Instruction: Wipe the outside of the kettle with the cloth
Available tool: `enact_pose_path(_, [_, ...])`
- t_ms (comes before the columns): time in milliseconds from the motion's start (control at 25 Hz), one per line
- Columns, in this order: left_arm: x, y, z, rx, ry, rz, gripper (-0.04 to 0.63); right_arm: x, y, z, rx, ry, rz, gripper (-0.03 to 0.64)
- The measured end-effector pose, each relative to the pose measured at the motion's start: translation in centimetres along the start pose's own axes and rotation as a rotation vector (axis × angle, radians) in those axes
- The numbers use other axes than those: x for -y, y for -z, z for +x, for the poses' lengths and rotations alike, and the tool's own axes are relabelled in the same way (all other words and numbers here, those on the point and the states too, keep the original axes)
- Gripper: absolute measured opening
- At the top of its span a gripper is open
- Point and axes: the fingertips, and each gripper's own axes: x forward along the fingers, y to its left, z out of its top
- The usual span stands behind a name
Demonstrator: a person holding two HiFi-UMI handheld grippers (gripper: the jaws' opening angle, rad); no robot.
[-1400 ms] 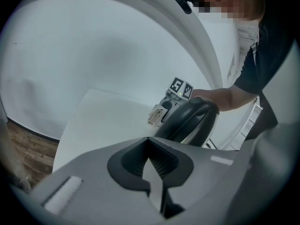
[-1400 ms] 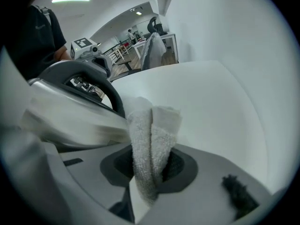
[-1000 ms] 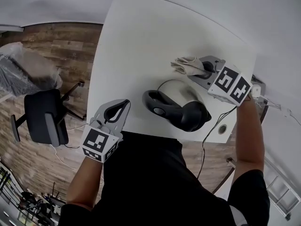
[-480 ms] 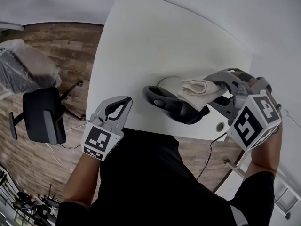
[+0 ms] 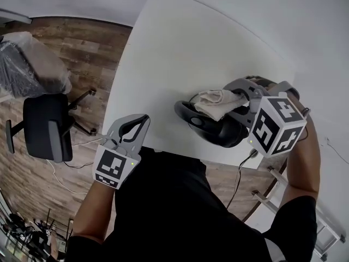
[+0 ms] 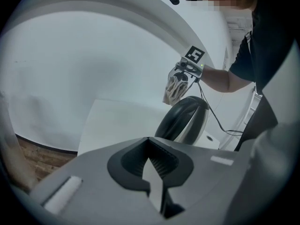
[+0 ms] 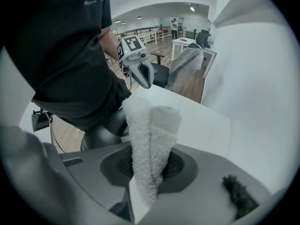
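The left gripper's jaws met, empty. Beyond, the right gripper held the cloth just over the kettle.

No words, numbers or brand names can be read anywhere. The left gripper and right gripper bear only black-and-white square marker patterns. Small print on the person's shirt is illegible.

Soft, even indoor light fills every view; the white table is bright without glare. Far back in the right gripper view, ceiling lamps glow. Both gripper views bulge and fall to black at the corners, their near foreground blurred, while the cloth looks sharp.
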Motion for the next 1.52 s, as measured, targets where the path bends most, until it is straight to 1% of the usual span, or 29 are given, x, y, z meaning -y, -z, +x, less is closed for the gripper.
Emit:
enact_pose_path(120, [-0.4, 0.2, -0.3, -0.007, -0.02, 0.026, 0.008, 0.6, 0.1, 1.5, -0.008, -0.028, 0.001, 0.095])
enact_pose_path(360, [-0.8, 1.0, -0.6, -0.008, -0.029, -0.006, 0.006, 1.5, 1.2, 5.1, -0.071, -0.065, -0.005, 0.095])
enact_pose_path(600, [-0.5, 1.6, -0.8, -0.008, -0.026, -0.034, 0.006, 2.3, 2.4, 8.8, -0.102, -0.085, 0.016, 0.095])
enact_pose_path(1000, [-1.8, 2.1, -1.8, -0.003, -0.051, -0.059, 0.008, 3.5, 2.0, 13.3, -0.15, -0.162, -0.015, 0.095])
enact_pose_path(1160, [-2.0, 2.1, -2.3, 0.016, -0.048, -0.078, 0.007, 4.3, 2.2, 15.2, -0.159, -0.17, -0.009, 0.095])
enact_pose_path(1240, [-2.3, 2.1, -2.6, 0.025, -0.045, -0.084, 0.007, 5.1, 2.3, 15.9, -0.158, -0.146, 0.014, 0.095])
enact_pose_path(1320, [-2.5, 2.0, -2.9, 0.029, -0.042, -0.082, 0.006, 6.3, 2.3, 16.0, -0.138, -0.094, 0.068, 0.095])
enact_pose_path(1400, [-2.5, 1.6, -3.0, 0.046, -0.034, -0.112, 0.008, 7.8, 2.2, 14.5, -0.089, -0.006, 0.155, 0.095])
enact_pose_path(1480, [-2.4, 0.8, -3.0, 0.071, -0.028, -0.163, 0.006, 9.1, 2.1, 11.1, 0.005, 0.111, 0.282, 0.095])
enact_pose_path(1520, [-2.3, 0.3, -3.0, 0.079, -0.029, -0.171, 0.008, 9.5, 2.1, 9.0, 0.058, 0.174, 0.349, 0.095])
